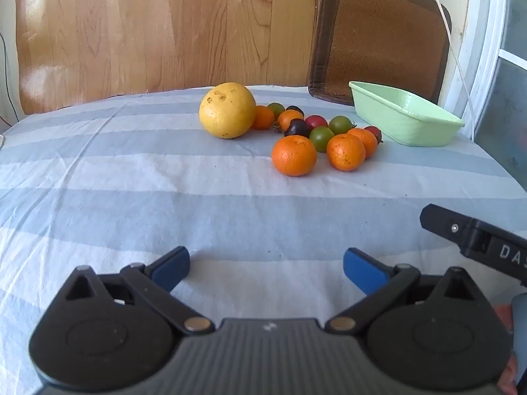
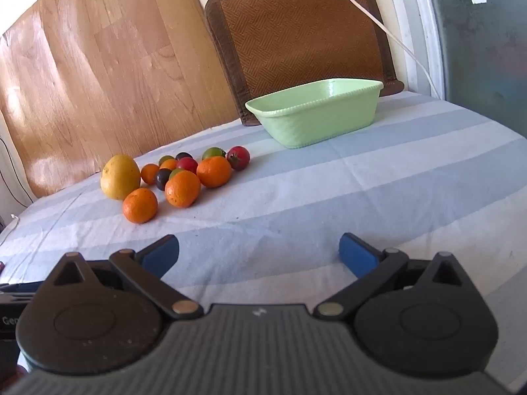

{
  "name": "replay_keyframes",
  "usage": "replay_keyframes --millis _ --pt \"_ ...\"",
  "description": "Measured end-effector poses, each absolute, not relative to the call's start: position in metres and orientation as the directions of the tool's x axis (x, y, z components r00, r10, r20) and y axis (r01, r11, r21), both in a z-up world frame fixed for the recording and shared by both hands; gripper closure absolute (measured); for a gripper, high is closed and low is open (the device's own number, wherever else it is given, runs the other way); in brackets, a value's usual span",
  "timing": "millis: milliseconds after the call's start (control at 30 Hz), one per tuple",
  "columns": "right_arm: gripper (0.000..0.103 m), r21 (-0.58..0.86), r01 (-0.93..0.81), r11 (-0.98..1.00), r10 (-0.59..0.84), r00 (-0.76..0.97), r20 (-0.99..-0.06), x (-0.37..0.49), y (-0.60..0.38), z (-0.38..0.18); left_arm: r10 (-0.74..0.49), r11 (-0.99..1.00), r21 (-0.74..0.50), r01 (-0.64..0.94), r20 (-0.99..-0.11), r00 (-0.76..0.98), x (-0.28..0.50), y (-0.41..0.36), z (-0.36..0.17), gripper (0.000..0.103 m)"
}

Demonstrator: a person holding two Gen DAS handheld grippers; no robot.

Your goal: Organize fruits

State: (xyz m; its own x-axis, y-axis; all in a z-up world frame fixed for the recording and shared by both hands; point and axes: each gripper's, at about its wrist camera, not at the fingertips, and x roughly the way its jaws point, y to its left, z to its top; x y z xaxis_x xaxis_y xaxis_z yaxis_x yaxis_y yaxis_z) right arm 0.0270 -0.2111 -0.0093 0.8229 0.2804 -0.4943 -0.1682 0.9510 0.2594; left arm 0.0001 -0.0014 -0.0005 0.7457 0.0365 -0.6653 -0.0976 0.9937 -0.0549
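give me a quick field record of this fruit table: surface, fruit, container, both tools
surface: striped cloth on the table
big fruit: yellow grapefruit, left end of the cluster
oranges: nearest one at the front of the cluster
small fruit: red, green and dark tomatoes mixed in
container: green tub, no fruit visible in it, right of the fruit
left tool: open, holding nothing
right tool: open, holding nothing

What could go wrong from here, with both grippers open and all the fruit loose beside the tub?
1. The fruit touch in a tight cluster; open fingers closing on one orange may knock its neighbours rolling across the cloth.
2. The yellow fruit looks wide for the left gripper and could slip.
3. The small tomatoes may be squashed by the right gripper.
4. The tub could slide.
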Motion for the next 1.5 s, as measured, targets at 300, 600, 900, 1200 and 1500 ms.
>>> replay_keyframes --millis 300,600,900,1200,1500 --pt "0.000 0.265 -0.160 0.951 0.277 0.822 -0.497 0.027 -0.214 -0.008 0.008 0.991 -0.097 -0.091 -0.640 0.769 -0.008 0.006 -0.005 0.000" --pt "0.000 0.325 -0.147 0.934 0.293 0.836 -0.465 0.026 -0.219 -0.010 0.043 0.998 -0.002 -0.059 -0.657 0.753 -0.009 -0.007 -0.005 0.000" --pt "0.000 0.317 -0.142 0.938 0.271 0.870 -0.412 0.024 -0.217 -0.005 0.228 0.974 0.102 -0.205 -0.477 0.849 -0.022 0.039 0.011 0.000" --pt "0.003 0.248 -0.209 0.946 0.294 0.876 -0.382 0.025 -0.193 -0.001 0.155 0.983 0.006 -0.185 -0.566 0.810 0.007 0.060 0.006 0.000" --pt "0.005 0.185 -0.263 0.947 0.315 0.872 -0.374 0.038 -0.171 -0.005 0.161 0.982 0.018 -0.186 -0.583 0.796 0.023 0.054 -0.002 0.000"
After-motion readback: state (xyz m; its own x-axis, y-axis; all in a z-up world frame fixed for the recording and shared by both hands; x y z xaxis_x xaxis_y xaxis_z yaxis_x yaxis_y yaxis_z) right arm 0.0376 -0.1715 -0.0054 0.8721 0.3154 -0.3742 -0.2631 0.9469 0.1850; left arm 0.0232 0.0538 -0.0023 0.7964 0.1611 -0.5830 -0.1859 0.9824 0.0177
